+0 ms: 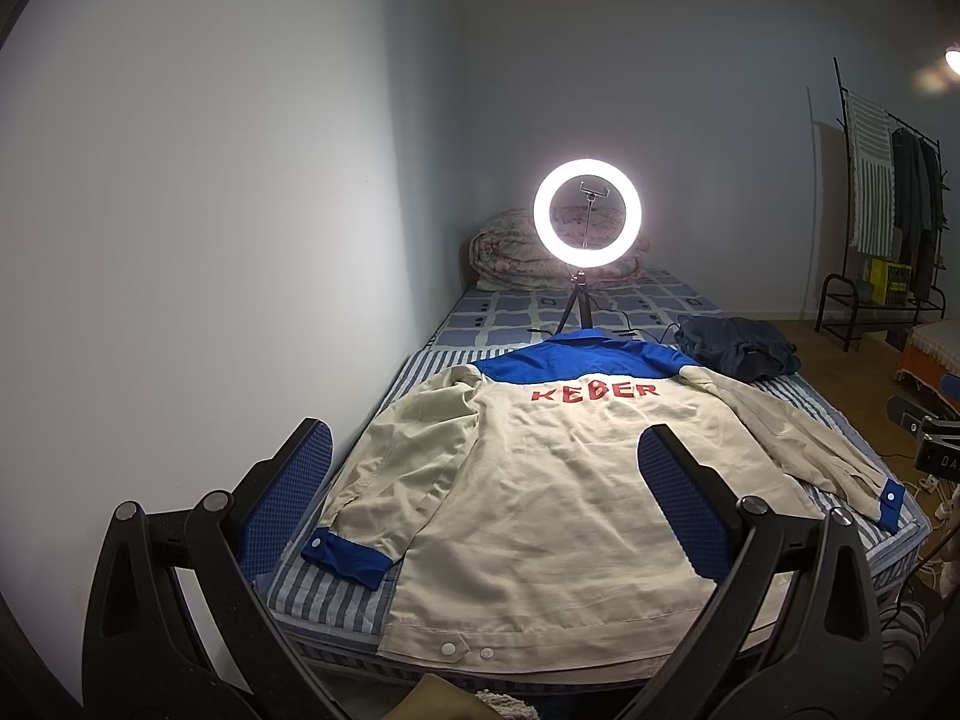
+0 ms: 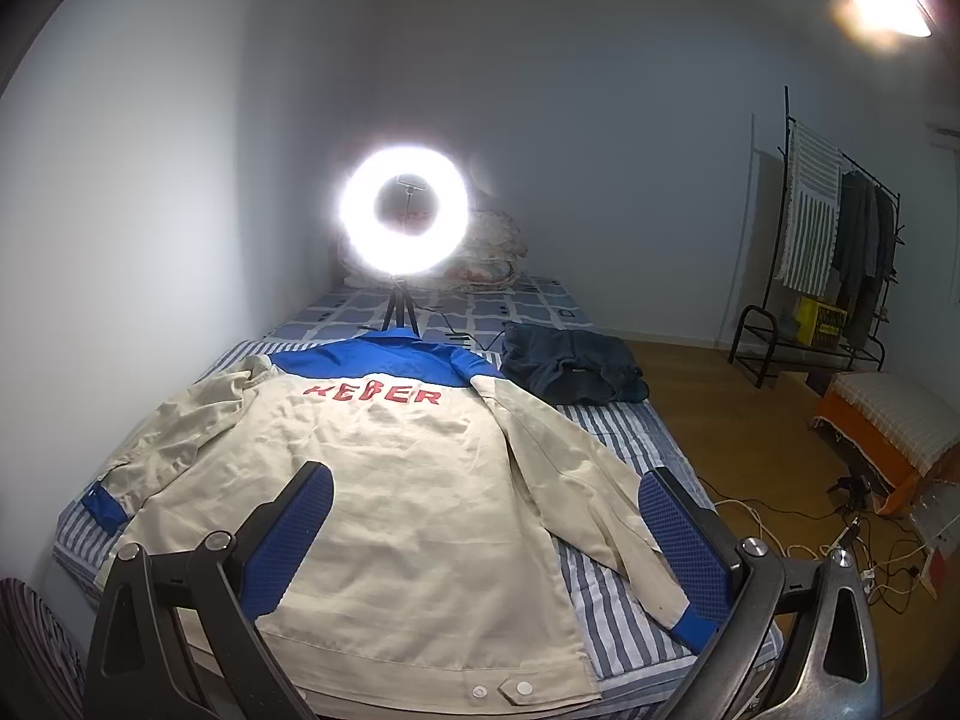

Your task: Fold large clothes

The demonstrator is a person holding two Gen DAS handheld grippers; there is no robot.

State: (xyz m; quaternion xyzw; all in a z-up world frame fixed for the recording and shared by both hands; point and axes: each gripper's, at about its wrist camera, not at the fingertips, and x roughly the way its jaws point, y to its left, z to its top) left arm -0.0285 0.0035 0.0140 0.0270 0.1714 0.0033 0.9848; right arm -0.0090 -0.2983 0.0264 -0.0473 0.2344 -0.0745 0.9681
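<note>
1. The beige jacket (image 1: pixel 540 498) lay flat, back up, on the striped bed (image 1: pixel 336 594), both sleeves spread out.
2. The left gripper (image 1: pixel 486 480) and the right gripper (image 2: pixel 486 516) hung above it, fingers wide and holding nothing.
3. Beyond the collar stood a lit ring light (image 1: pixel 587 213) on a tripod, with a dark bundle of clothing (image 2: pixel 570 372) beside it.
4. A clothes rack (image 2: pixel 840 240) stood by the far wall.
</note>
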